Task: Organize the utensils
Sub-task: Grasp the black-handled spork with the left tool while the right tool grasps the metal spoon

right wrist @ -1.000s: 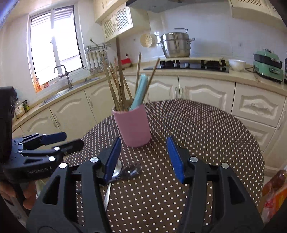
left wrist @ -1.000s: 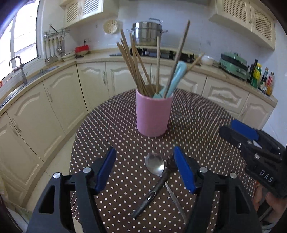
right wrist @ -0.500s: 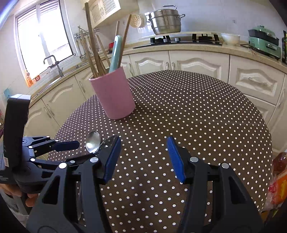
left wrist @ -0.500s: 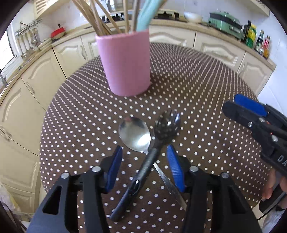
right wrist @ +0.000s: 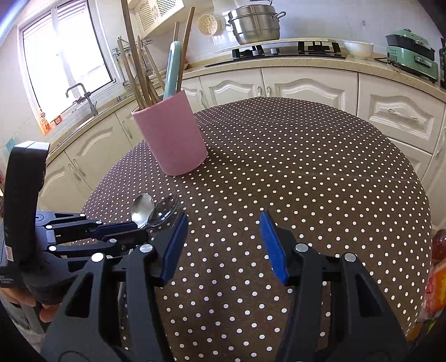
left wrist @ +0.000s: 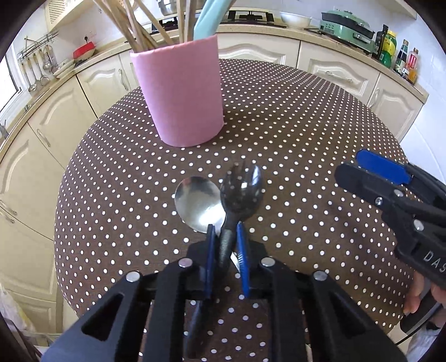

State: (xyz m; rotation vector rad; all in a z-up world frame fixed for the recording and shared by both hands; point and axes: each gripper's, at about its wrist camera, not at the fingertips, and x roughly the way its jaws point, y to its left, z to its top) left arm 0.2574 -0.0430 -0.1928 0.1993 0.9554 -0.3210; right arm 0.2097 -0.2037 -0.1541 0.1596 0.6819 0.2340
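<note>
A black spork (left wrist: 241,192) lies on the dotted table, crossing over a steel spoon (left wrist: 198,206). My left gripper (left wrist: 225,236) is shut on the spork's black handle, just behind its head; it also shows in the right wrist view (right wrist: 122,231). A pink holder (left wrist: 181,94) with several wooden chopsticks and a teal utensil stands behind them; it also shows in the right wrist view (right wrist: 170,133). My right gripper (right wrist: 223,245) is open and empty over the tablecloth, to the right of the utensils; it also shows in the left wrist view (left wrist: 390,181).
The round table (right wrist: 306,167) has a brown white-dotted cloth. Cream cabinets and a counter with a hob, steel pot (right wrist: 255,23), white bowl and green appliance (right wrist: 412,53) curve behind. The table's left edge drops off near the spoon.
My left gripper has moved forward and down over the spork handle and closed its jaws on it. The right gripper has stayed open and shifted little.
</note>
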